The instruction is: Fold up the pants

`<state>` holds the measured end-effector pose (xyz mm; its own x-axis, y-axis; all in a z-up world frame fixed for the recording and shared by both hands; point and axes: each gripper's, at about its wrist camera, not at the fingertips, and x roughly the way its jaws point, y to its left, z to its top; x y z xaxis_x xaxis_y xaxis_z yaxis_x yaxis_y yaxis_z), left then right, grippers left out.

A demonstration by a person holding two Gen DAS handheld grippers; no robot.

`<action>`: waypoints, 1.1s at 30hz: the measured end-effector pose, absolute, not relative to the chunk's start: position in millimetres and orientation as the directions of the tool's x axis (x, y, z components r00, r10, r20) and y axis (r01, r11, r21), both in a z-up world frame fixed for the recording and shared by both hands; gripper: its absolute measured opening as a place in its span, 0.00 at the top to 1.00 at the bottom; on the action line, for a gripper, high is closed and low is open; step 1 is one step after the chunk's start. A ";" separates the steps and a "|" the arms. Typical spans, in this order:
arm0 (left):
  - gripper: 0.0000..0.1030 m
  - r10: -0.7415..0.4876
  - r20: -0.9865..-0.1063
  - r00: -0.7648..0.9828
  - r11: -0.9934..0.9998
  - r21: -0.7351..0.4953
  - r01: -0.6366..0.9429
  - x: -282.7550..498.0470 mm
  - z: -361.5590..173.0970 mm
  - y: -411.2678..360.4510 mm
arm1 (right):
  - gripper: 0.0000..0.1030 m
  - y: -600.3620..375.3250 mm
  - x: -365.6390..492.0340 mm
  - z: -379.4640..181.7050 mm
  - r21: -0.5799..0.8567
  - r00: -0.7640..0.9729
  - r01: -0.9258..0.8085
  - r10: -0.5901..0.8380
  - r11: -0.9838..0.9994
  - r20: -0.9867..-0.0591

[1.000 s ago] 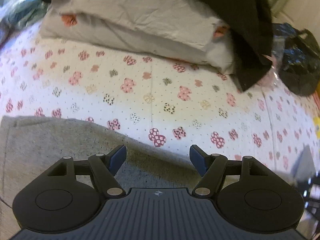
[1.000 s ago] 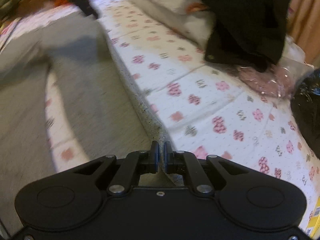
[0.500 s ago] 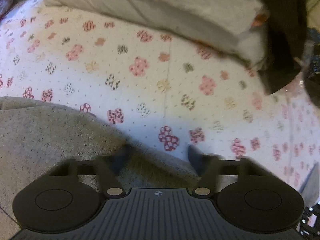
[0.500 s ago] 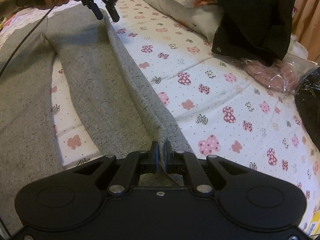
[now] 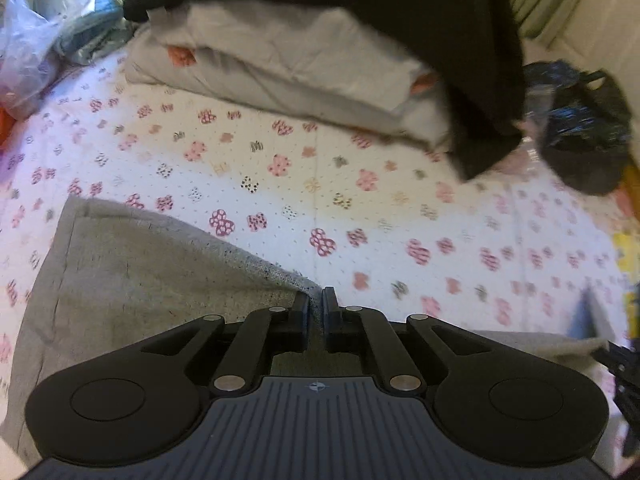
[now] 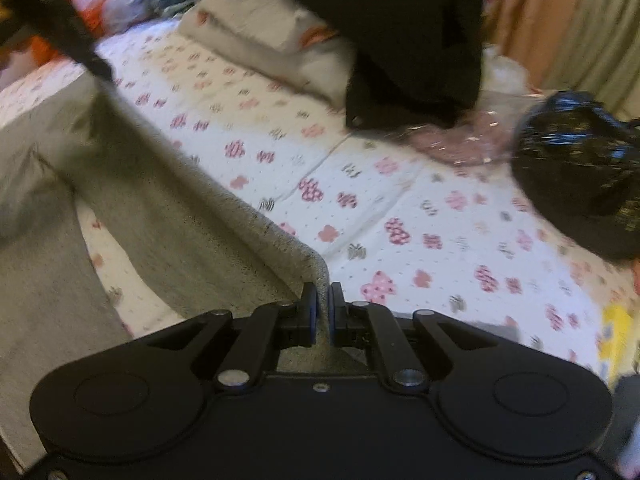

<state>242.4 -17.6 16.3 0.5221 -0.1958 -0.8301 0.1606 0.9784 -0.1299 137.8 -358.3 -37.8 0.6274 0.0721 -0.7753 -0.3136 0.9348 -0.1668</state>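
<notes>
Both grippers are clamped on the grey pants (image 6: 168, 208) now: my left gripper (image 5: 315, 312) pinches one end of the raised edge, my right gripper (image 6: 323, 308) the other. That edge runs long between them, taut along the outer leg, above the patterned bedsheet (image 5: 360, 168). The rest of the pants lies flat to my left, so I judge the fold goes that way.

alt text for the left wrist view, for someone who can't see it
The left hand-held gripper is shut on the edge of grey pants lying on a bedsheet printed with pink bows. Behind lie a pale folded quilt and a black garment.
</notes>
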 end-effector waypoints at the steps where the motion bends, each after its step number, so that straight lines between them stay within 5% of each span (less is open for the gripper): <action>1: 0.94 -0.202 -0.824 0.529 0.977 -0.130 0.170 231.2 21.4 -16.2 | 0.89 -354.8 130.4 -29.5 -0.182 0.634 -0.297 0.051 0.937 -0.771; 11: 0.94 -0.228 -0.781 0.582 0.970 -0.131 0.205 115.2 20.7 18.7 | 0.89 -303.0 39.1 7.5 -0.308 0.651 -0.175 -0.125 0.935 -0.748; 27: 0.94 -0.148 -0.907 0.395 0.984 -0.096 0.150 58.2 -106.4 47.6 | 0.87 -256.0 -55.3 -88.3 -0.321 0.501 -0.148 -0.209 0.935 -0.840; 31: 0.94 -0.150 -0.906 0.395 0.983 -0.092 0.161 59.6 -110.9 50.3 | 0.73 -264.1 -58.0 -93.5 -0.258 0.453 -0.114 -0.180 0.959 -0.873; 33: 0.94 -0.150 -0.907 0.394 0.982 -0.091 0.165 62.3 -110.9 51.0 | 0.47 -272.1 -64.9 -82.1 -0.200 0.458 -0.062 -0.150 0.978 -0.876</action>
